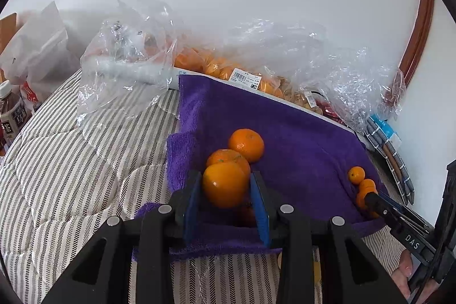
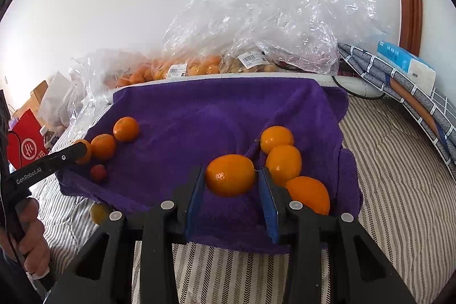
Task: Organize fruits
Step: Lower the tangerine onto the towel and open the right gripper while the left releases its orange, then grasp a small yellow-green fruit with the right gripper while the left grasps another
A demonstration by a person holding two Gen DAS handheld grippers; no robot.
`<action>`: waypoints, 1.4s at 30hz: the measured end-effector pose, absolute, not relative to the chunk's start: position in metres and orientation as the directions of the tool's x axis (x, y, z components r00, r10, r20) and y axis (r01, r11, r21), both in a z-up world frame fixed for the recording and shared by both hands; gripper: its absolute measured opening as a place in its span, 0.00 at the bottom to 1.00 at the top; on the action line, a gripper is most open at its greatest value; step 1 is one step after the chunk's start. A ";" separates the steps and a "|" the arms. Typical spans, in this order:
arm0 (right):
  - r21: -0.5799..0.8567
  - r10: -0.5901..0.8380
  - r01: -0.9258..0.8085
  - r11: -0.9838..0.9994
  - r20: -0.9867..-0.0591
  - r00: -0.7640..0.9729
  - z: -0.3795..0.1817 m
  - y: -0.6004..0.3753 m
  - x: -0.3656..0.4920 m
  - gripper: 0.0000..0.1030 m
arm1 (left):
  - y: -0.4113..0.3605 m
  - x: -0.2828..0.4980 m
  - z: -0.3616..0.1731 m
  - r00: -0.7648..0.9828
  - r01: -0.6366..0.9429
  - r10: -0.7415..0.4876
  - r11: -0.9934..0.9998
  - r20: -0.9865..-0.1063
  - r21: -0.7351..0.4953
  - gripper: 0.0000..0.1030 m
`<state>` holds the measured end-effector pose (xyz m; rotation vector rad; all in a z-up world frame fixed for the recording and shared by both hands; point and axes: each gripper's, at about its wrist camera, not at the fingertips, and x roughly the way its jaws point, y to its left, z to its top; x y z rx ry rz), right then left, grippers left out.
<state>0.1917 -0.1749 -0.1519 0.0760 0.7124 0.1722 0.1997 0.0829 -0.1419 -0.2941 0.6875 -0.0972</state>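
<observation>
Both grippers are matte black plastic. The left gripper (image 1: pixel 226 187) has blue pads (image 1: pixel 260 210) lining its fingers and round silver screw heads along its angular linkage arms; the right gripper (image 2: pixel 230 184) is built alike. White lettering marks their sides: "GenRobot.AI" and "DAS". Bare-skinned hands (image 2: pixel 34 241) grip the handles.
</observation>
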 end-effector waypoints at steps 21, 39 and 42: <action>0.115 0.301 -0.314 0.942 -0.703 0.645 -0.157 -0.075 0.130 0.39 | 0.136 0.154 -0.123 0.776 -0.037 -0.085 0.983 -0.625 -0.181 0.55; 0.042 0.202 -0.244 0.969 -0.703 0.682 -0.156 -0.114 0.110 0.24 | 0.090 0.135 -0.139 0.707 0.108 -0.232 0.969 -0.668 -0.222 0.54; 0.064 0.176 -0.185 0.981 -0.697 0.695 -0.154 -0.144 0.104 0.24 | 0.059 0.137 -0.147 0.662 0.169 -0.304 0.951 -0.685 -0.259 0.54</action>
